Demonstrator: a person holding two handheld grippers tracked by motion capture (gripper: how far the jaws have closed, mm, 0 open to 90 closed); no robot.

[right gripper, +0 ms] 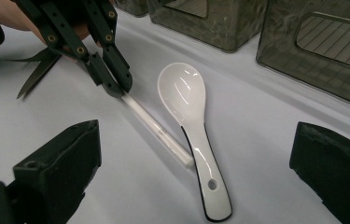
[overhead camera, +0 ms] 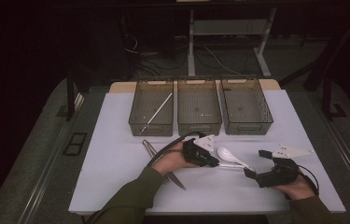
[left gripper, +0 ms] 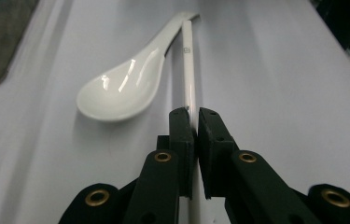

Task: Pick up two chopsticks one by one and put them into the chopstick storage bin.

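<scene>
A white chopstick (left gripper: 189,70) lies flat on the white table (overhead camera: 116,163), and my left gripper (left gripper: 195,119) is shut on one end of it. A white ceramic spoon (left gripper: 126,88) lies right beside the chopstick, its handle touching the far end. In the high view the left gripper (overhead camera: 217,163) sits mid-table with the spoon (overhead camera: 228,155) just to its right. My right gripper (overhead camera: 255,163) stands open, nothing between its jaws. The right gripper view has its jaws wide on either side of the spoon (right gripper: 186,98) and chopstick (right gripper: 156,130), with the left gripper (right gripper: 119,84) beyond.
Three grey mesh bins stand in a row at the back: left bin (overhead camera: 137,126), middle bin (overhead camera: 199,127), right bin (overhead camera: 247,127). Another white chopstick (overhead camera: 158,111) lies in the left bin. Metal cutlery (overhead camera: 176,179) lies by the left forearm.
</scene>
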